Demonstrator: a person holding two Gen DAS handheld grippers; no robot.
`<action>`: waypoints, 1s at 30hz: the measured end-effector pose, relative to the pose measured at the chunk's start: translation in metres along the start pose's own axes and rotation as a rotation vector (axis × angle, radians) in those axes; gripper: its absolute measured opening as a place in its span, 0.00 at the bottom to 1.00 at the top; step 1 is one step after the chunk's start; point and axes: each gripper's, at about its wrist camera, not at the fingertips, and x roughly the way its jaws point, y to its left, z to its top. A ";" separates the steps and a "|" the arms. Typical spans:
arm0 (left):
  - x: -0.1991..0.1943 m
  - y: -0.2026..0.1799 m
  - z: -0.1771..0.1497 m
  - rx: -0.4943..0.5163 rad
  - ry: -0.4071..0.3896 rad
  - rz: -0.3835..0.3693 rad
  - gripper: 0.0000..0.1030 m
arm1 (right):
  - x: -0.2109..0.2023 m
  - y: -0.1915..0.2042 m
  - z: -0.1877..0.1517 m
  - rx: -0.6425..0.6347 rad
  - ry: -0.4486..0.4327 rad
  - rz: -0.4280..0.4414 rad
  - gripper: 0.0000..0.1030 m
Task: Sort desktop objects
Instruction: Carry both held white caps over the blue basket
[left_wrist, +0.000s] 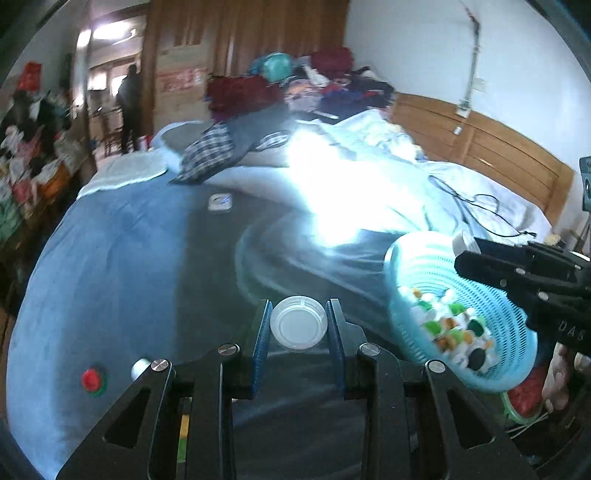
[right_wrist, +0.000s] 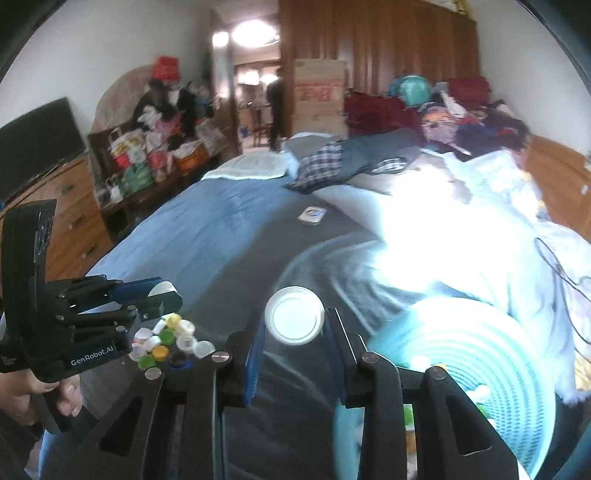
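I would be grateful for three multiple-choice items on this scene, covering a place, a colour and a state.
1. Where does the loose pile of caps lie?
A. in the basket
B. on the bed cover
C. on a dresser

2. What colour is the basket?
A. red
B. black
C. turquoise

3. In what state are the left tongs?
A. open and empty
B. shut on a white cap
C. shut on a red cap

Answers:
1 B: the right wrist view shows the caps spread on the bed cover.
2 C: its slotted wall is turquoise.
3 B: the white cap sits clamped between the pads.
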 end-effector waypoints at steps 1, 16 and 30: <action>0.002 -0.012 0.005 0.017 -0.002 -0.011 0.24 | -0.006 -0.009 -0.002 0.011 -0.006 -0.009 0.33; 0.037 -0.153 0.038 0.219 0.045 -0.144 0.24 | -0.055 -0.117 -0.030 0.140 -0.022 -0.133 0.34; 0.076 -0.187 0.034 0.249 0.218 -0.189 0.24 | -0.039 -0.162 -0.060 0.240 0.104 -0.123 0.34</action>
